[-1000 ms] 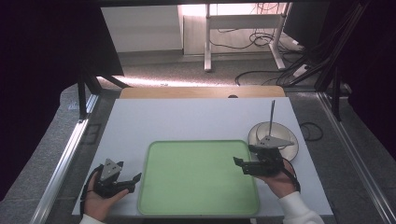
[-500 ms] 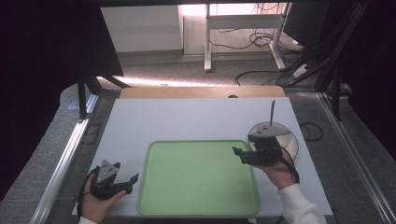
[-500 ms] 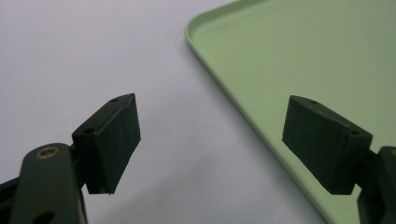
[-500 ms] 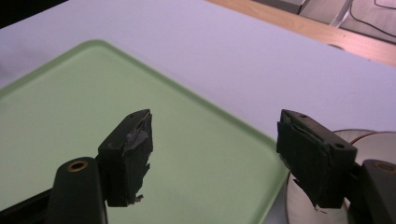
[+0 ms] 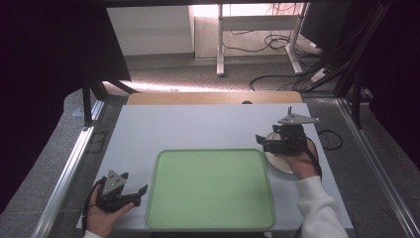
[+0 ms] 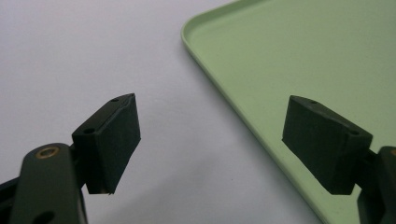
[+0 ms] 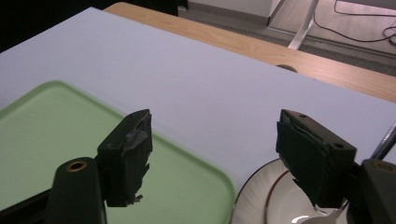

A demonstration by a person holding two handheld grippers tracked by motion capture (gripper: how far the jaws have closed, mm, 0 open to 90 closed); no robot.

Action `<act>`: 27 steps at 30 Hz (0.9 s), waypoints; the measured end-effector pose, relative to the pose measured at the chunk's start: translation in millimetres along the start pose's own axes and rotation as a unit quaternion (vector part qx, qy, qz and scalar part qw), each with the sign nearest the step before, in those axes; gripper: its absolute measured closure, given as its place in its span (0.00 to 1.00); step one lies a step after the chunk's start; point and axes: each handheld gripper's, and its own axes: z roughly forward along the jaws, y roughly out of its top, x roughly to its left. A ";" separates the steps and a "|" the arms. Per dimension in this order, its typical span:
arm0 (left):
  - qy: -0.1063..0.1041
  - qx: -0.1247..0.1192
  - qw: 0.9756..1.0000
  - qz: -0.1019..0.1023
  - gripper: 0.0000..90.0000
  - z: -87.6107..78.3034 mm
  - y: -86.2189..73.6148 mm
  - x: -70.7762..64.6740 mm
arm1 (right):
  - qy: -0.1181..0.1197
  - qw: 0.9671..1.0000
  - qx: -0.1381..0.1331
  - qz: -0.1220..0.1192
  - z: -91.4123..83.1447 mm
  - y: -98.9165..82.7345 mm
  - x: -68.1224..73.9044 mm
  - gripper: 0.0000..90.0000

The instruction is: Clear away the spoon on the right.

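Left to right across the white table point(image 5: 208, 126). At the near left corner, the left gripper point(image 5: 130, 194) is lying low in the person's left hand point(image 5: 101, 218), its jaws spread wide and holding nothing; in the left gripper view they are straddling the left rim of the green tray point(image 6: 299, 60), one jaw over bare table, the other over the tray floor. This reads as a waiting posture, placed to steady or take the rim if needed. The tray itself is sitting empty along the near edge, at its middle, probably as the receiving surface. Just off the tray's far right corner, a white plate point(image 5: 275, 159) is resting on the table, a spoon point(image 7: 322, 215) lying in it with its handle rising to the right. The right gripper point(image 5: 263, 142) is hovering above the plate's left side, jaws parted and empty, apparently lined up to come down on the plate or spoon.
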 end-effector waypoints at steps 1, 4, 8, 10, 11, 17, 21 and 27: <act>-0.001 -0.001 1.000 -0.001 0.21 -0.3 0.3 0.1 | -0.002 1.000 -0.005 0.001 -0.1 0.5 -2.6 0.30; -0.001 -0.005 1.000 0.001 0.21 -2.6 1.0 -0.5 | -0.006 1.000 -0.010 -0.004 0.8 0.3 -9.4 0.29; -0.001 -0.005 1.000 0.000 0.21 -3.1 0.9 -0.7 | -0.012 1.000 -0.016 0.006 -2.2 -1.4 -19.7 0.30; -0.001 -0.004 1.000 0.000 0.21 -2.0 1.2 -0.9 | -0.020 1.000 -0.016 0.012 -3.0 -2.8 -25.7 0.30; -0.002 -0.005 1.000 0.000 0.21 -1.6 1.4 -1.0 | -0.022 1.000 -0.014 0.015 -3.3 -3.5 -27.6 0.30; -0.003 -0.005 1.000 0.003 0.21 0.2 1.8 -0.8 | -0.036 0.999 -0.005 0.028 -1.3 -9.2 -43.1 0.31; -0.002 -0.014 1.000 0.002 0.21 -3.5 1.7 -0.7 | -0.044 0.998 -0.003 0.039 2.4 -9.3 -54.6 0.31; -0.004 -0.007 1.000 0.005 0.21 -0.3 2.5 -1.7 | -0.050 0.998 0.004 0.049 7.0 -13.2 -66.9 0.32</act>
